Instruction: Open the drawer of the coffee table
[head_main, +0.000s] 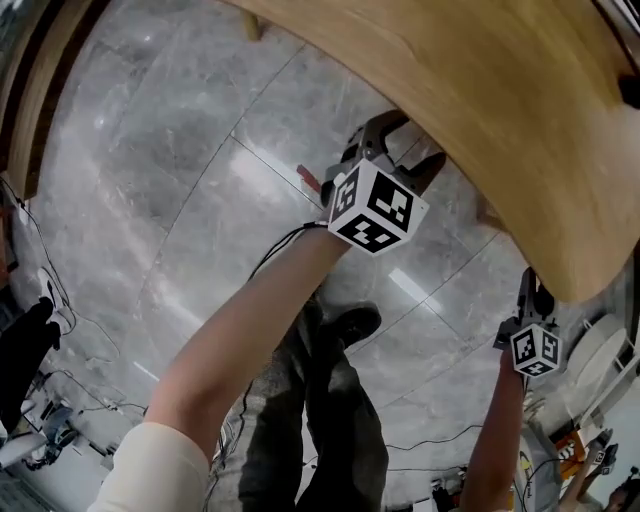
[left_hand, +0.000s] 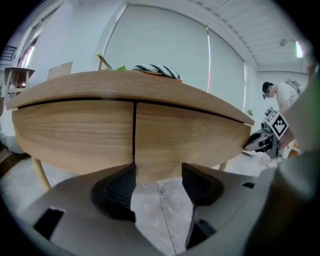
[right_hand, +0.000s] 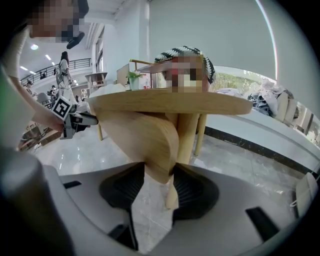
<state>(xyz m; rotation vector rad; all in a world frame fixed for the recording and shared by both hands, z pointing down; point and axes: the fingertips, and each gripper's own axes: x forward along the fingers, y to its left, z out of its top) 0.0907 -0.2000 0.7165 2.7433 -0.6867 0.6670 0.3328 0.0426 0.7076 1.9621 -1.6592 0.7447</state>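
The round wooden coffee table (head_main: 520, 110) fills the head view's upper right. In the left gripper view its curved drawer fronts (left_hand: 190, 135) meet at a dark vertical seam (left_hand: 134, 132). My left gripper (left_hand: 158, 186) is open, and the right-hand front's lower edge sits just ahead of its fingertips, beside the seam. In the head view the left gripper (head_main: 405, 140) reaches under the table's rim. My right gripper (right_hand: 159, 186) is shut on the end of a curved drawer front (right_hand: 150, 140), pads on both of its faces. It shows small at the table's near edge (head_main: 530, 295).
Grey marble floor tiles (head_main: 180, 180) lie all around. A table leg (right_hand: 187, 135) stands just behind the gripped front. The person's legs and shoe (head_main: 350, 325) are below the left arm. Cables (head_main: 60, 300) trail at the left, and clutter lies at the bottom right.
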